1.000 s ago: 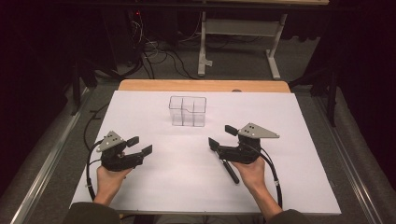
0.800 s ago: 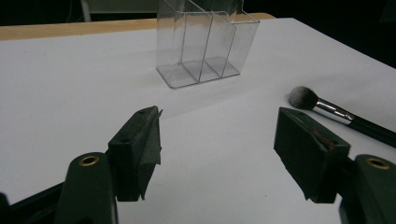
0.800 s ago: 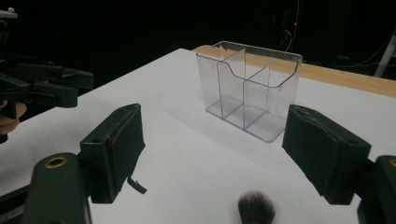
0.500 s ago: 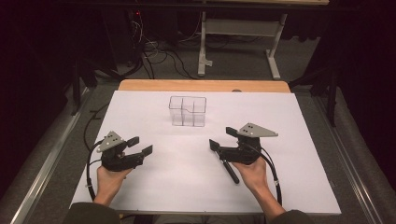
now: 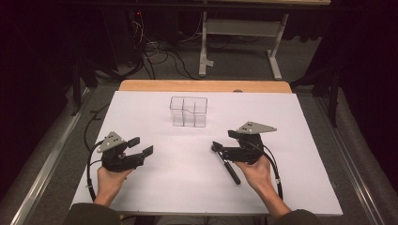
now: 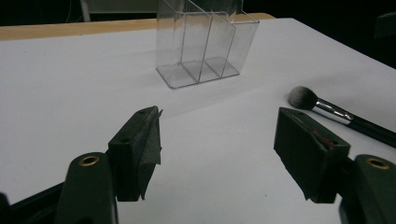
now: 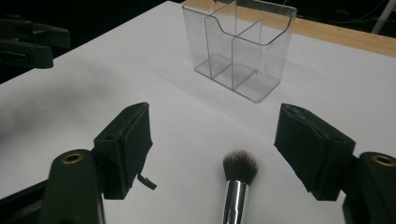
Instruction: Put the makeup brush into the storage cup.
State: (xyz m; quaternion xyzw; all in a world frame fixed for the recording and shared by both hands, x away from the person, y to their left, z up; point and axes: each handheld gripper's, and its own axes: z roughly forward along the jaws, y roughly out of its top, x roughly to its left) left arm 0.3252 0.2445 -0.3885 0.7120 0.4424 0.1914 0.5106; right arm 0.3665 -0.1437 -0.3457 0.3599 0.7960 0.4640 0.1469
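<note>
A person's two hand-held grippers sit low over a white-covered table (image 5: pixel 141 197), with a makeup brush (image 5: pixel 226 164) lying flat on the sheet and a clear plastic organizer (image 5: pixel 188 111) standing upright farther back, near the middle. The right gripper (image 5: pixel 220 146) has eased a little toward the brush over the past second and now straddles its bristle end: in the right gripper view the soft tuft (image 7: pixel 240 167) lies between the two black jaws, which stand wide apart and grasp nothing, the metal collar and dark handle running back underneath toward the hand. The left gripper (image 5: pixel 141 146) has barely stirred in that time; it rests well to the left, jaws likewise spread wide and empty, and its own camera catches the brush off to one side and the organizer's three visible compartments ahead, all of them vacant. The small shift suggests the right hand is lining up to take the brush, probably to stand it in the organizer. Nothing has been lifted yet, so the job looks to be at its very start, with the closing of the jaws on the brush the likely next move.
</note>
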